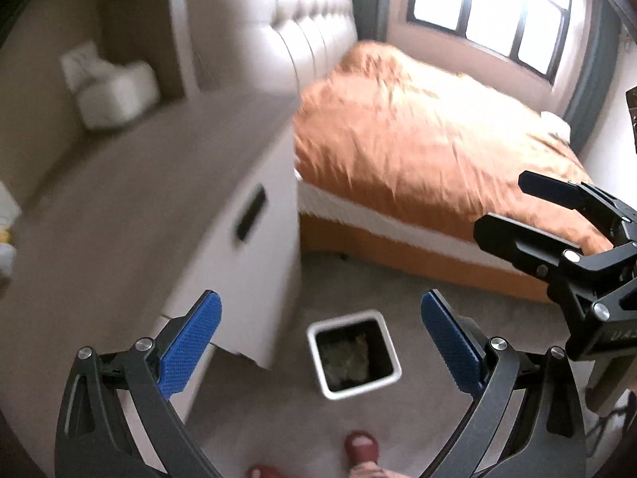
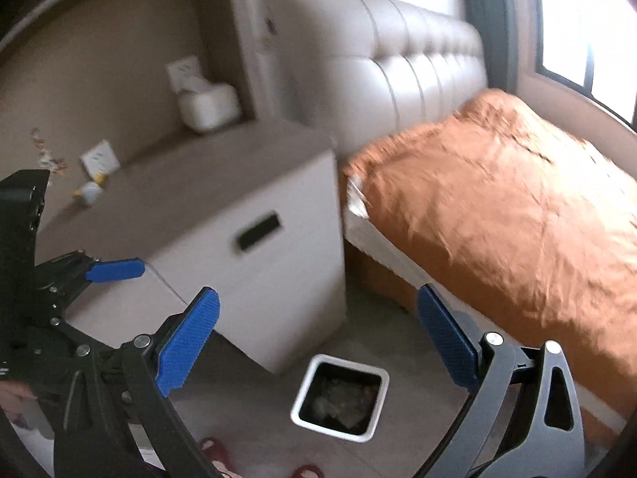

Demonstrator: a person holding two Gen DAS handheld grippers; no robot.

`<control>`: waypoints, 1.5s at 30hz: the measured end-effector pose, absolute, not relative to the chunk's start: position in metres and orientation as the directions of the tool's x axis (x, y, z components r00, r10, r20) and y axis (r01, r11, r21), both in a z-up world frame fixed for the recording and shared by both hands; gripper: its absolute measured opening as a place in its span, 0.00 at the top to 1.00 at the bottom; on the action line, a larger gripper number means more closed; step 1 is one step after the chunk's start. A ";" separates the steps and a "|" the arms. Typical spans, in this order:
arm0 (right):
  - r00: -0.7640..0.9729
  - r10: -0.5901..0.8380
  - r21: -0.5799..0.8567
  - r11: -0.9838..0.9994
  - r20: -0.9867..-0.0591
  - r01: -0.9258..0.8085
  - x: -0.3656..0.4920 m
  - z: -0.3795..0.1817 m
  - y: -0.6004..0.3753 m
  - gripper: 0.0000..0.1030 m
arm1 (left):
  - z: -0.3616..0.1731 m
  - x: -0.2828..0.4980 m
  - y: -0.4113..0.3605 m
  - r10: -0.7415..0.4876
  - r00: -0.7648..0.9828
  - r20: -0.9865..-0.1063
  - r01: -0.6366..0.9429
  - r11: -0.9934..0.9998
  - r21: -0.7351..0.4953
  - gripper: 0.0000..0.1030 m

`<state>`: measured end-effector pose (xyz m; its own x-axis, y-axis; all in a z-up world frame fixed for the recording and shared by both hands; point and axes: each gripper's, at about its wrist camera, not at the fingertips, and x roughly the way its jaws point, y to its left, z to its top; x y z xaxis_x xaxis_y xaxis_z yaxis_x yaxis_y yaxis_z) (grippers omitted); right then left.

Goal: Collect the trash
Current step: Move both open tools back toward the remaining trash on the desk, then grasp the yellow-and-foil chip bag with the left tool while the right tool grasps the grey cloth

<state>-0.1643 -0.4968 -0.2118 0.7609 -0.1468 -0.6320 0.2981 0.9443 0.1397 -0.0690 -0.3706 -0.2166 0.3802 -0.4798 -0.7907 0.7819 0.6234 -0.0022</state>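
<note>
Orange bedspread [image 1: 418, 127], white bin [image 1: 354, 352], blue tool pads [image 1: 191, 342]

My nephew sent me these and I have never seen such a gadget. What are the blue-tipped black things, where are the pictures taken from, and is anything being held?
Each is a hand-held claw with a camera looking along its two fingers; a person carries one in each hand. One picture comes from the left claw, the other from the right claw. Both are open and hold nothing. Below them on the floor stands a white bin with rubbish inside, next to a cabinet and a bed with an orange cover. A tissue box and small items sit on the cabinet.
</note>
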 end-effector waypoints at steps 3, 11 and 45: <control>0.811 -0.144 0.121 0.959 -0.568 0.255 -0.155 -0.179 -0.480 0.04 | -0.182 -0.067 -0.346 -0.480 0.470 -0.741 0.740 0.672 0.034 0.05; 0.892 0.000 0.110 0.992 -0.452 0.055 -0.106 -0.127 -0.421 0.04 | -0.124 -0.027 -0.259 -0.428 0.604 -0.673 0.590 0.807 0.016 0.05; 0.690 0.263 0.034 0.945 -0.675 -0.327 0.204 -0.203 -0.176 0.05 | -0.200 0.301 -0.050 -0.309 0.516 -0.799 0.405 0.910 -0.091 0.05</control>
